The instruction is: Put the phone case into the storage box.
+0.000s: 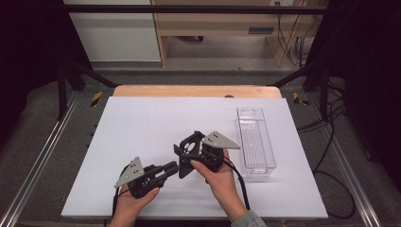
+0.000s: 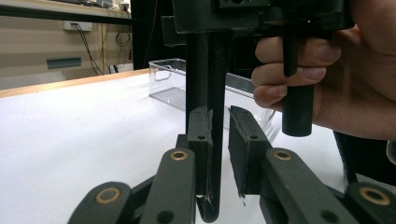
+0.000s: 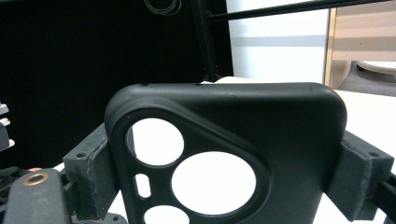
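Over a white table, a person's two hands bring a pair of black two-jaw grippers together around a matte black, soft-looking phone case with round and oval camera cut-outs. The right gripper, topped by a grey three-cornered plate, grasps the case across its width: in the right gripper view, its two padded fingers press on the case's opposite long edges and stand far apart to span it. The case is held clear of the table, on edge, with its cut-out end toward the left gripper. In the left gripper view, that gripper's jaws are drawn nearly together, and the case's thin side wall runs down between the two padded fingers; the left-hand pad lies against the wall, while whether the other pad touches it cannot be told. The bare fingers of the right hand curl round that gripper's black handle just beyond. In the high view the two grippers meet near the middle of the table's near half, with a clear plastic rectangular bin standing just beside the right gripper, toward the table's right edge. A light wooden board borders the table's far side.
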Demonstrator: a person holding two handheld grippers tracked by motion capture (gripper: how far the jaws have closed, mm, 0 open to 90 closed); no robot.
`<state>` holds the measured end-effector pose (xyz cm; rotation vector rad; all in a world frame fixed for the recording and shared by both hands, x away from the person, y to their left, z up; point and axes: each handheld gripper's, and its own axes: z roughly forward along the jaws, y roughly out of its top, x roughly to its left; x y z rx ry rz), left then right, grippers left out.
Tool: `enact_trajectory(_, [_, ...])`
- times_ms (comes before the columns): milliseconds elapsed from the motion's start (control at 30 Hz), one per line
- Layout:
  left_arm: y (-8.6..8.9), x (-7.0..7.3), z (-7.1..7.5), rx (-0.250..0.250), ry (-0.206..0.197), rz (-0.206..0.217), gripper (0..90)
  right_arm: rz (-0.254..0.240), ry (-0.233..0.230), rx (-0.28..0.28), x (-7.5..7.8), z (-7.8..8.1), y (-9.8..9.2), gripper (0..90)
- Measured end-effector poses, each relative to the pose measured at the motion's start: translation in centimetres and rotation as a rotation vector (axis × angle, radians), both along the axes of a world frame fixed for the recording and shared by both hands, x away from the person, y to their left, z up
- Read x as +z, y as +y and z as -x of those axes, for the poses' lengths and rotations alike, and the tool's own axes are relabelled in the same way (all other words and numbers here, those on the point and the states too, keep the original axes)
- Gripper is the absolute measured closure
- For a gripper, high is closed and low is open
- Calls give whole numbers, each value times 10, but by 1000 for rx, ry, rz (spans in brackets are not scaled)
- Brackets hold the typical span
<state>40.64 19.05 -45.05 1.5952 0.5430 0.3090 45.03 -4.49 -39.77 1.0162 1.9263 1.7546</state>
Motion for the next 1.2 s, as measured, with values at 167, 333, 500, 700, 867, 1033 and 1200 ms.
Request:
enact_trajectory(167, [0, 0, 0, 3, -3, -1, 798, 2, 0, -3, 0, 0, -1, 131])
enact_trajectory(333, [1, 0, 0, 8, -9, -3, 810, -3, -1, -11, 1, -1, -4, 131])
enact_trajectory(500, [1, 0, 0, 15, -16, -15, 813, -2, -3, -16, 1, -2, -6, 131])
enact_trajectory(700, [5, 0, -1, 50, -30, -38, 777, -3, -5, -23, 2, -3, -9, 131])
enact_trajectory(867, [11, 1, -3, 99, -49, -58, 705, -2, -6, -30, 3, -4, -11, 132])
enact_trajectory(1033, [23, 1, -8, 176, -56, -76, 584, 2, -7, -37, 2, -4, -12, 131])
enact_trajectory(1200, [34, 1, -13, 245, -57, -103, 461, 12, -6, -46, 2, -4, -13, 131])
